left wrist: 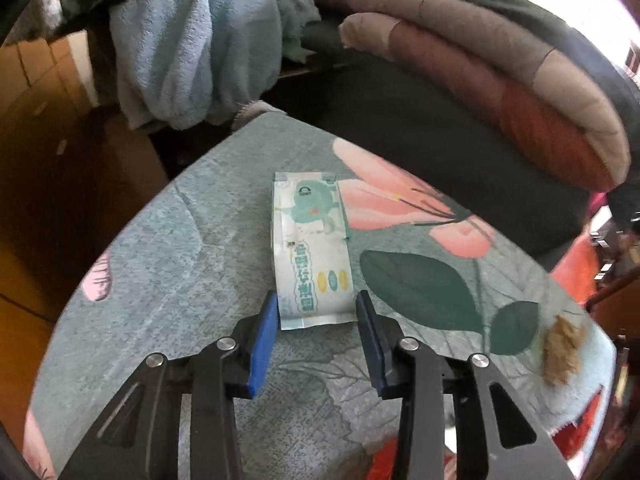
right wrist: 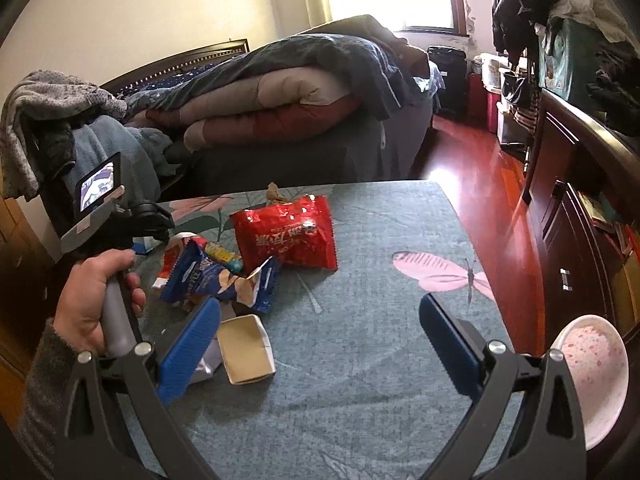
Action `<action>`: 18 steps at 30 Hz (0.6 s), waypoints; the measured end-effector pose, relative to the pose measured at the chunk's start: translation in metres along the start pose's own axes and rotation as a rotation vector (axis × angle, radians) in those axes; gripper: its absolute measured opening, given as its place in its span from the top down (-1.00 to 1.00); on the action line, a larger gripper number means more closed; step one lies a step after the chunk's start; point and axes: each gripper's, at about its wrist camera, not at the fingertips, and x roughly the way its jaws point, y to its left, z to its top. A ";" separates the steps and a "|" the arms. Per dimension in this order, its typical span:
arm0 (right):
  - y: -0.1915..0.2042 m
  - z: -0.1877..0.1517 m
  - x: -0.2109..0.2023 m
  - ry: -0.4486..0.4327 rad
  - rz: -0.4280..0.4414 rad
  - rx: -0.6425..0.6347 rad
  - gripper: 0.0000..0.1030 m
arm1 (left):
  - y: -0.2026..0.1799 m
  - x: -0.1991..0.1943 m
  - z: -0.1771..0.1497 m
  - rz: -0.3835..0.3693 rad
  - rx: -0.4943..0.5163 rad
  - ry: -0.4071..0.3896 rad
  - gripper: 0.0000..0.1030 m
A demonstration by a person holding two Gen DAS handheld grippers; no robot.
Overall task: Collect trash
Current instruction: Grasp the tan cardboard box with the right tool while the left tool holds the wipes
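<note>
A: Where is the left gripper right now?

B: Down at the near end of a pale green and white wet-wipe packet that lies flat on the floral tablecloth. Its 2 blue pads sit against the packet's 2 long edges, so the jaws are closed on the packet.

A: Anything else near it?

B: A crumpled brown scrap lies well apart, toward the table's right edge. Behind the table there is a folded quilt and a light blue towel.

A: And the right gripper?

B: Spread wide, nothing between its pads, hovering over bare cloth. Just beside its left pad sits an open small cardboard box. Further back are a blue snack wrapper and a red foil snack bag, the wrapper's torn edge touching the bag.

A: What about the person?

B: A hand in a grey sleeve grips the handle of the other gripper. A pink-speckled bowl sits at the table's right edge.
</note>
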 end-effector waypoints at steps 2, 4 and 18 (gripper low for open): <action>0.005 0.000 0.000 -0.002 0.008 -0.011 -0.94 | 0.005 -0.005 -0.001 -0.079 0.020 -0.029 0.24; 0.011 0.000 0.001 -0.003 0.016 -0.024 -0.94 | 0.012 -0.016 -0.006 -0.146 0.059 -0.077 0.24; 0.043 -0.011 0.020 0.068 0.119 -0.072 -0.94 | 0.064 -0.071 -0.034 -0.402 0.177 -0.177 0.24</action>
